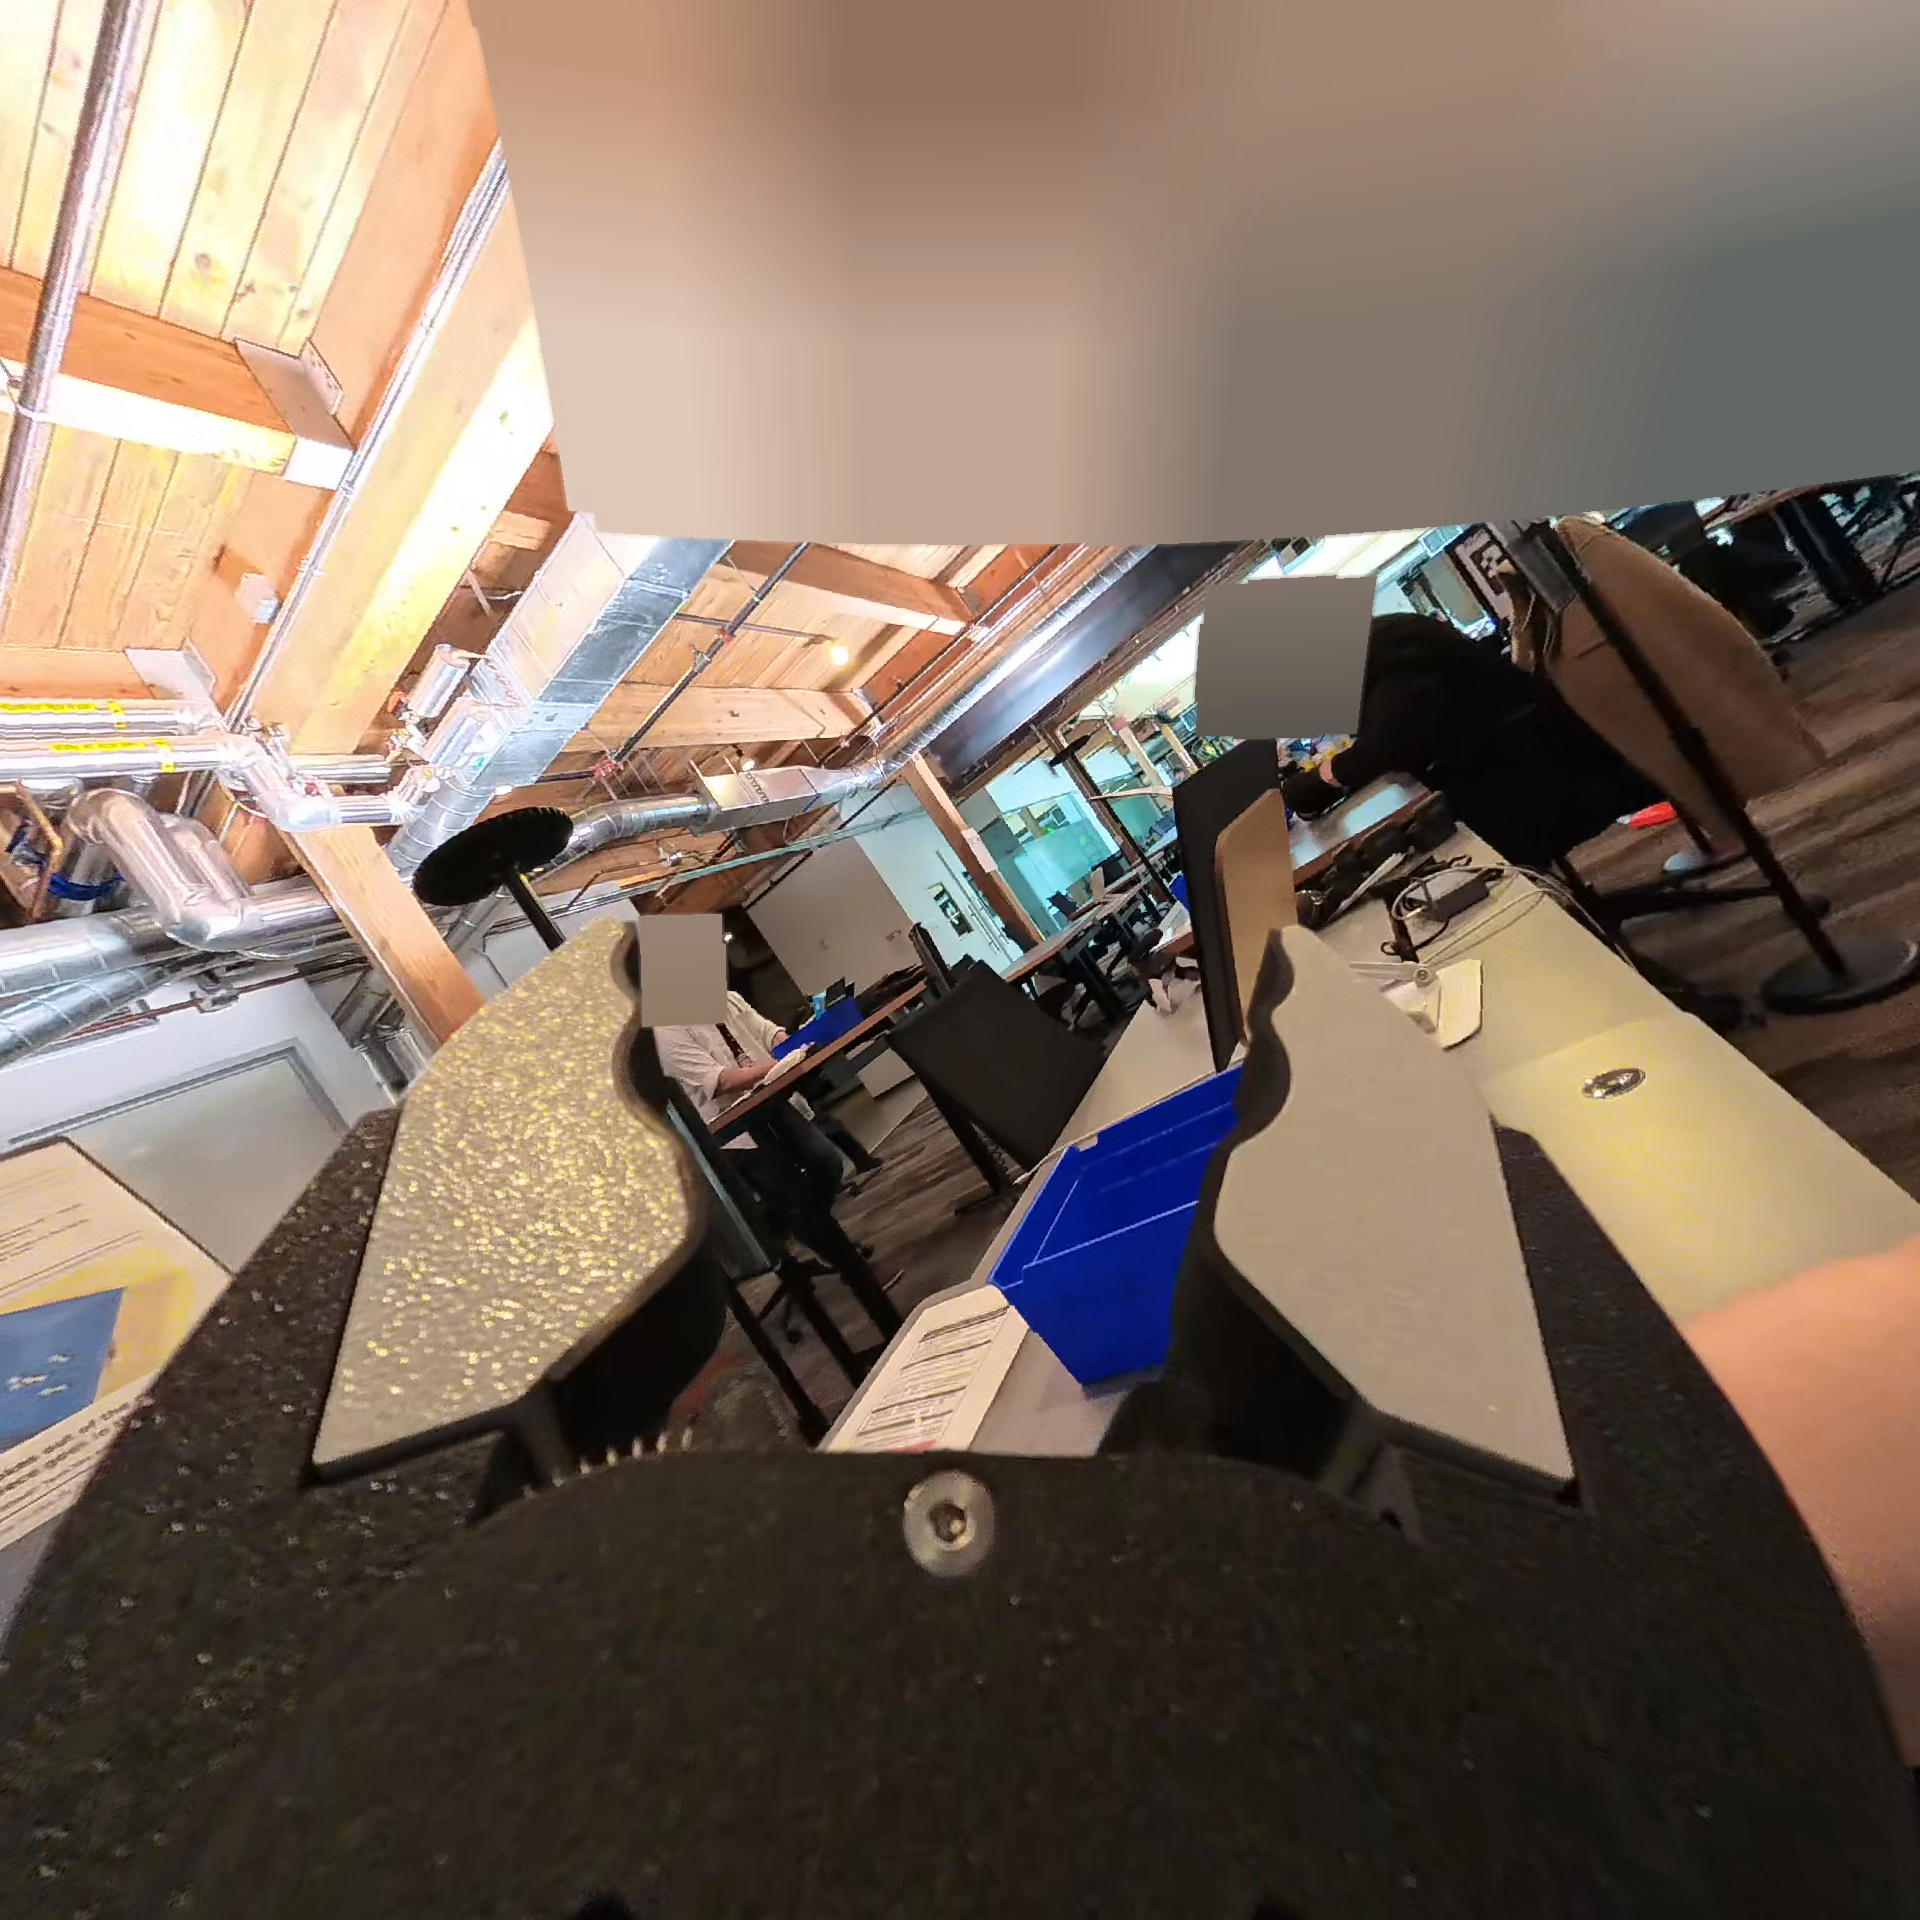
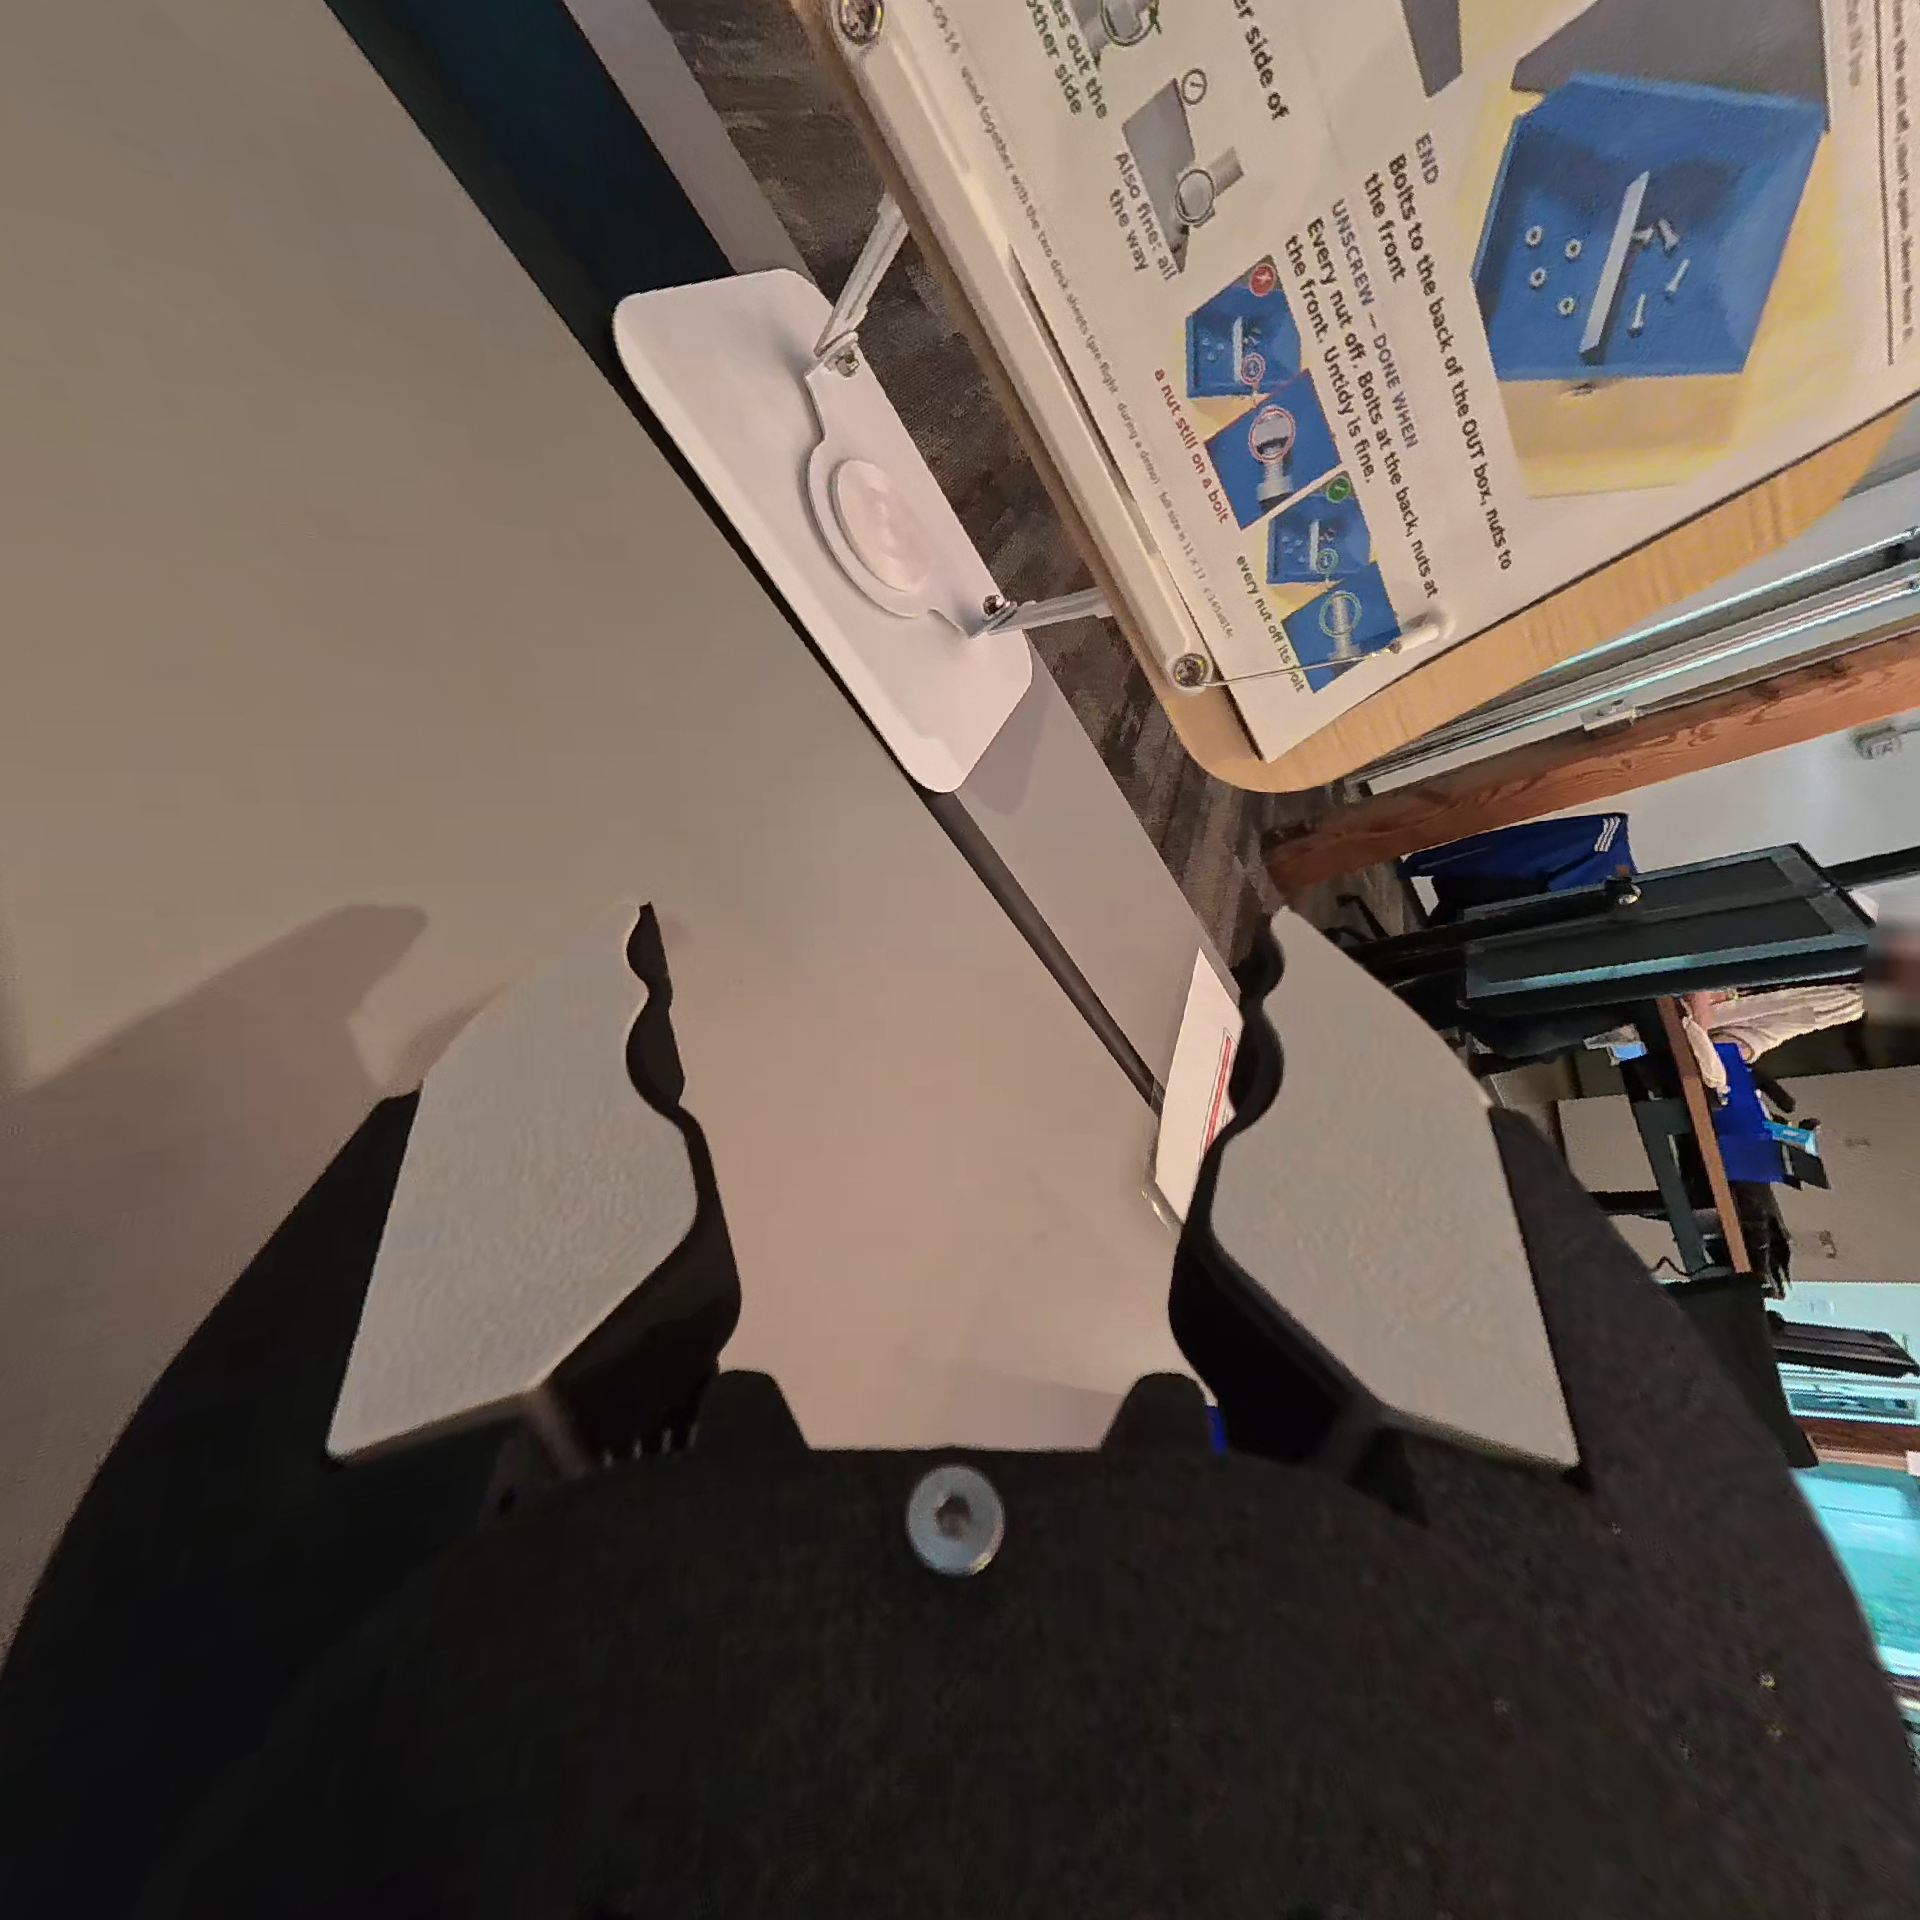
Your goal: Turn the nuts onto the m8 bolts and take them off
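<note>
No nuts or bolts show in either view. My left gripper (image 1: 951, 956) is open and empty, tilted up toward the room and ceiling. A blue plastic bin (image 1: 1107, 1236) sits on the grey table (image 1: 1662, 1143) just beyond its right finger (image 1: 1371, 1195); its contents are hidden. My right gripper (image 2: 951, 935) is open and empty, held close over the grey table top (image 2: 312, 520) near its edge, with the view rolled sideways.
A printed instruction sheet on a wooden board (image 2: 1351, 343) stands on a white stand base (image 2: 821, 520) at the table edge. A white label (image 2: 1195, 1091) lies on the table. People sit at desks farther off (image 1: 727, 1049). A forearm (image 1: 1849, 1403) shows at right. One gripper's finger ends stand about 30 cm off the other's.
</note>
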Action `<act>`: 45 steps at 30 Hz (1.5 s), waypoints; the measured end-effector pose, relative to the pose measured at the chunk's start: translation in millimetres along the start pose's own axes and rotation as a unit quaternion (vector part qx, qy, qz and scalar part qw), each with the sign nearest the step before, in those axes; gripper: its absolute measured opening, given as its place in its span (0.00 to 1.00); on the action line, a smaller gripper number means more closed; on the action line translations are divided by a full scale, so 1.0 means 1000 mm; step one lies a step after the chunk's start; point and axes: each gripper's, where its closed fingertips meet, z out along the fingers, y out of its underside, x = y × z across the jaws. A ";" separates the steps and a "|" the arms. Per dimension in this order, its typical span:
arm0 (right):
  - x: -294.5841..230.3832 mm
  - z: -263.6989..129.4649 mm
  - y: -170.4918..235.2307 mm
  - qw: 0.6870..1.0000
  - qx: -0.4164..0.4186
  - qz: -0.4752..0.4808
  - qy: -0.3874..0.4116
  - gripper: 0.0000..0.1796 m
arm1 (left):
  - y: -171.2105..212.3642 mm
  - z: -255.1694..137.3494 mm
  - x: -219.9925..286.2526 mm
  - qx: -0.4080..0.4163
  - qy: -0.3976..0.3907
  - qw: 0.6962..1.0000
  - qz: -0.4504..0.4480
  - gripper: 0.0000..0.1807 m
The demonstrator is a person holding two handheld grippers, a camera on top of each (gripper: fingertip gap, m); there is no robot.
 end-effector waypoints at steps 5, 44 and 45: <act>-0.002 0.000 0.000 1.000 -0.001 -0.003 -0.005 0.58 | 0.001 0.000 0.000 -0.002 0.002 1.000 -0.005 0.60; 0.113 0.014 0.061 0.962 0.108 0.250 0.020 0.35 | 0.107 -0.171 -0.206 -0.414 -0.320 0.849 -0.071 0.28; 0.117 0.012 0.062 0.958 0.115 0.262 0.015 0.33 | 0.099 -0.180 -0.204 -0.425 -0.326 0.842 -0.065 0.27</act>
